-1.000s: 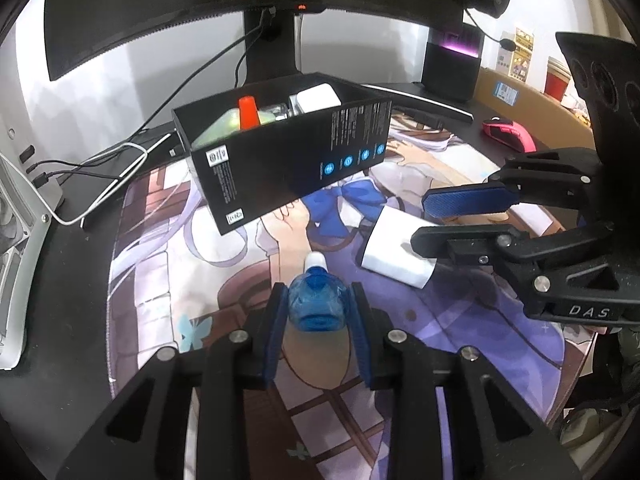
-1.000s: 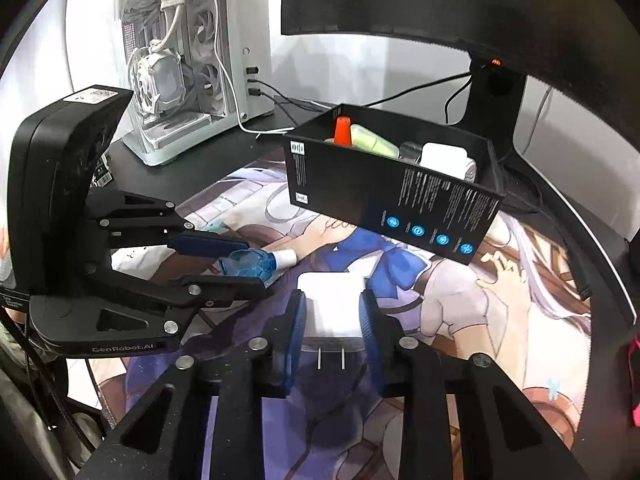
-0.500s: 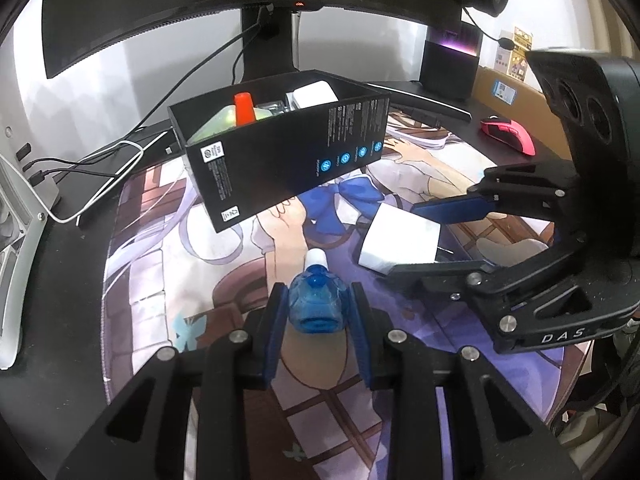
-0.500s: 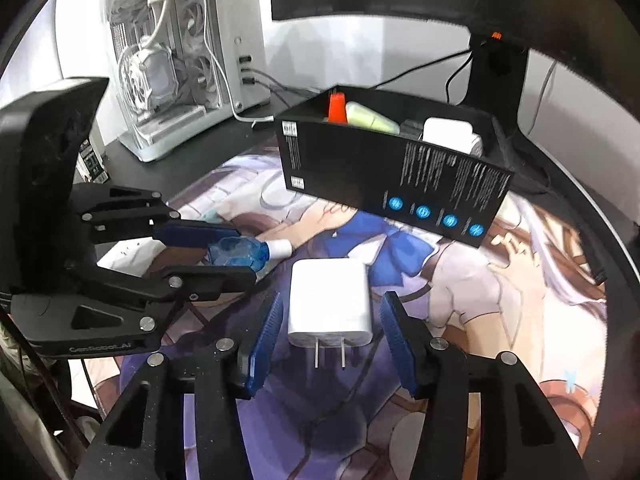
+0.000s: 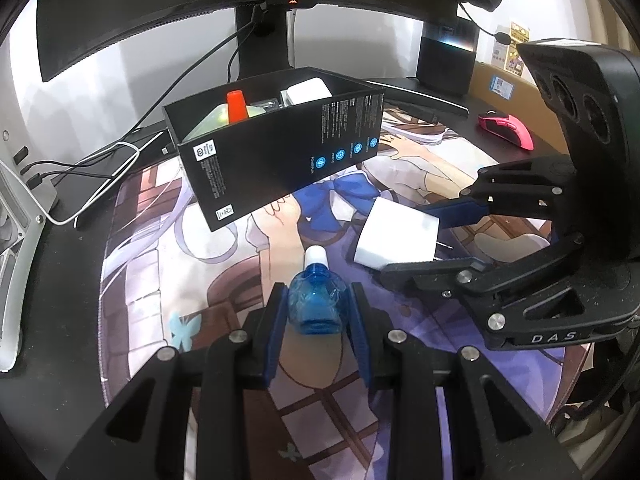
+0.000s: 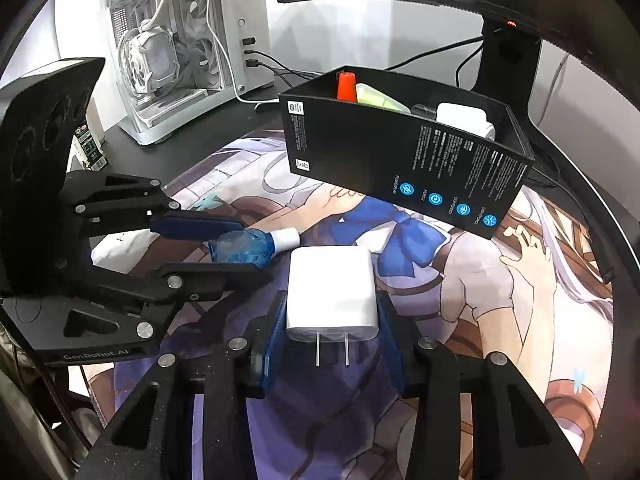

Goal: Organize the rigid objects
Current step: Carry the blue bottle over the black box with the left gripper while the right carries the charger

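Rigid objects, two of them, sit in grips near the front edge of the surface: a small blue bottle [image 5: 316, 304] with a white cap, pinched by the left claw [image 5: 316, 312], and a white charger [image 6: 332, 292] with its two prongs pointing back toward the camera, between the blue pads of the right claw [image 6: 332, 320]. The left claw is nearly pressed together, its pads flat on the bottle's sides, cap pointing away, which should keep it steady for a carry. The right claw has just been closing, after a brief reopening, and its pads now press the charger's two flat sides; this looks like a fresh grip on the widest, squarest faces. Both things hang just above the printed desk mat [image 5: 168, 248]. Farther back, toward the middle of the surface, stands the open black box [image 5: 280, 152], already holding an orange-capped item [image 5: 237, 106], a pale green thing and another white block [image 5: 306, 90]; it seems the likely place for both. Behind it, at the back edge, are the monitor stand [image 5: 260, 40] and cables.
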A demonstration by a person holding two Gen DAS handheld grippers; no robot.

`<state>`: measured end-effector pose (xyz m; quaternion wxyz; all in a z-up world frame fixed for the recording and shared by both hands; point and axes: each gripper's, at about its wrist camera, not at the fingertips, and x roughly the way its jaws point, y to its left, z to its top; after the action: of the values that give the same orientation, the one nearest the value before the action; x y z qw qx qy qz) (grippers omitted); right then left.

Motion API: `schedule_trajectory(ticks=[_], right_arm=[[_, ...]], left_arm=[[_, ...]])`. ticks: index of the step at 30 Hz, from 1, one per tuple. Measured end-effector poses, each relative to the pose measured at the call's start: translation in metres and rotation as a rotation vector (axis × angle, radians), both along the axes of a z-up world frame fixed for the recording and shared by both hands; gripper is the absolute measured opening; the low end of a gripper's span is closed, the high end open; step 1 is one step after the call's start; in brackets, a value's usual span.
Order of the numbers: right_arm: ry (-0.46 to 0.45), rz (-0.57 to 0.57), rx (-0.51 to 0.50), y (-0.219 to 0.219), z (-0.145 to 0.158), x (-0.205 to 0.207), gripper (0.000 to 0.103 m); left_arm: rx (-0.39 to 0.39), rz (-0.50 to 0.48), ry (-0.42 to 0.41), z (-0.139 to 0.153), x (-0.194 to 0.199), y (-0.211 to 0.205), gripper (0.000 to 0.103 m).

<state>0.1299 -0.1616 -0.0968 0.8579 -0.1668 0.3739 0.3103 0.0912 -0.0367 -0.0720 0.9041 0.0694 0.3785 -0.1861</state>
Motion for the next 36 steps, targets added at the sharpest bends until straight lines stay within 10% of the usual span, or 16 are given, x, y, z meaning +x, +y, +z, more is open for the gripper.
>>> schedule_trajectory(ticks=[36], right_arm=[[-0.222, -0.021, 0.158, -0.026, 0.091, -0.030, 0.042]], left_arm=[[-0.047, -0.004, -0.242, 0.091, -0.022, 0.001, 0.029]])
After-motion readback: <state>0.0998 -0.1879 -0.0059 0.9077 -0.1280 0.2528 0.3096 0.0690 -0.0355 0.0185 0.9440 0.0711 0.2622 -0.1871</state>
